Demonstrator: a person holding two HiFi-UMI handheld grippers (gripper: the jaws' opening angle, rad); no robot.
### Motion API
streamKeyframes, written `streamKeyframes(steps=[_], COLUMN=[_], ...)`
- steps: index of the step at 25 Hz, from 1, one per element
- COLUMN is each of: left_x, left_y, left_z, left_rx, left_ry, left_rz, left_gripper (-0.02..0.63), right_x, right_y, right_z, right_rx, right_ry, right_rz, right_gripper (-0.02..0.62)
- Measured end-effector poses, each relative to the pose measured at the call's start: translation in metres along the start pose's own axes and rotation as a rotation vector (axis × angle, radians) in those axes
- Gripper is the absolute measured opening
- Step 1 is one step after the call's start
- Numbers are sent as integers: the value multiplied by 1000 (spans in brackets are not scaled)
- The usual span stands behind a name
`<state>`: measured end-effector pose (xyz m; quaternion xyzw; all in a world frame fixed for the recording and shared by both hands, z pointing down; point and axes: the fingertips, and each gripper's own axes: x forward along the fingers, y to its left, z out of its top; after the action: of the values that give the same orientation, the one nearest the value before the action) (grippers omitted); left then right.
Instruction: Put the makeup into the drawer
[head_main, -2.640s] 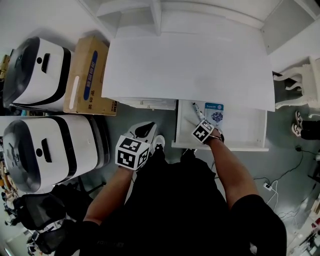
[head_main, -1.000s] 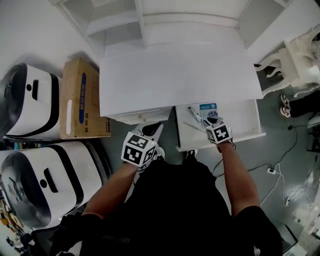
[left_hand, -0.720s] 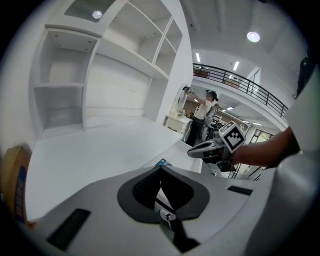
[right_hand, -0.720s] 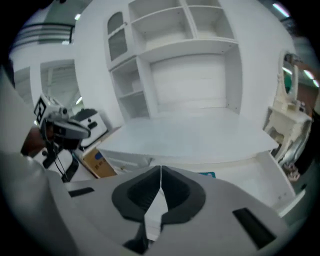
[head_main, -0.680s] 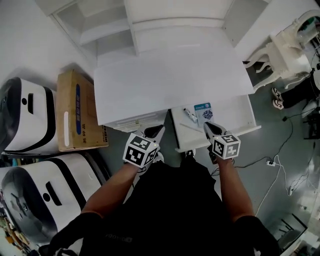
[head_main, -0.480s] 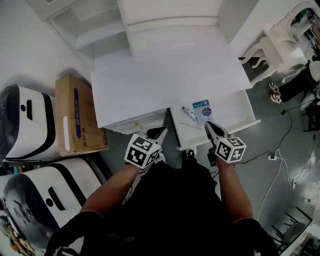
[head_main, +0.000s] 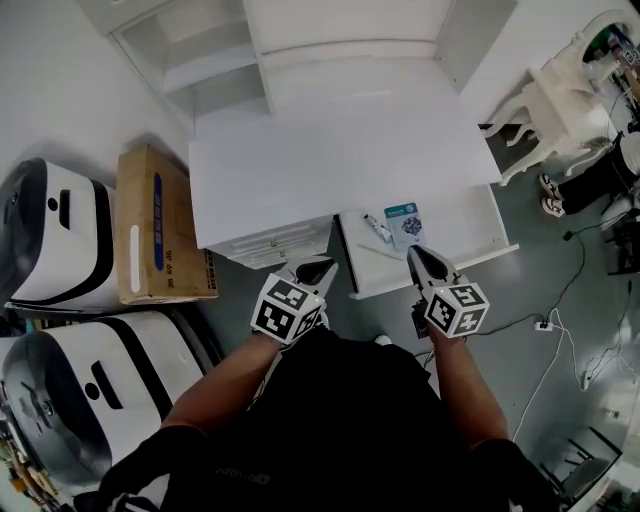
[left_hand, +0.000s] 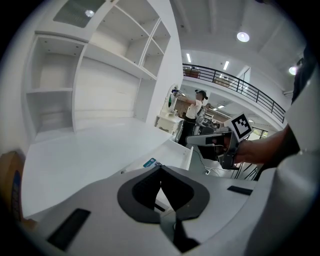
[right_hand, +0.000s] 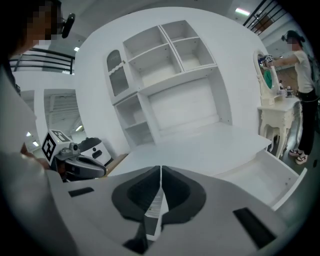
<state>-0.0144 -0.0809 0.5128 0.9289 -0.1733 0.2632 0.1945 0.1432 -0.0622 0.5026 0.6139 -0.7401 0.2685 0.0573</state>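
Your right gripper has come up and back out of the drawer and now hangs over its front edge, jaws pressed together with nothing between them. Your left gripper sits just left of the drawer front, likewise closed and empty. The makeup, a small tube, lies in the drawer's back left part beside a blue-topped packet, apart from both grippers and just below the table edge, so the release looks done and the makeup is in, with only the drawer still standing open.
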Motion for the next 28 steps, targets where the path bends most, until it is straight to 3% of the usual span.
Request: streamKeyframes(steps=[5,12,28], left_x=[3,8,4], left_y=[-22,-70,-172], left_z=[1,16,-13], left_rx=[-33,-77,-118], left_ry=[-22,-90,-115], left_rz=[42,89,216], left_gripper=[6,6,6], right_x=[-21,-63,-154], right_y=[2,5,-15], right_z=[7,0,-38], right_rx=[52,10,5], right_ry=[-30,0,26], right_rz=[119,223,353], right_gripper=[32,28,28])
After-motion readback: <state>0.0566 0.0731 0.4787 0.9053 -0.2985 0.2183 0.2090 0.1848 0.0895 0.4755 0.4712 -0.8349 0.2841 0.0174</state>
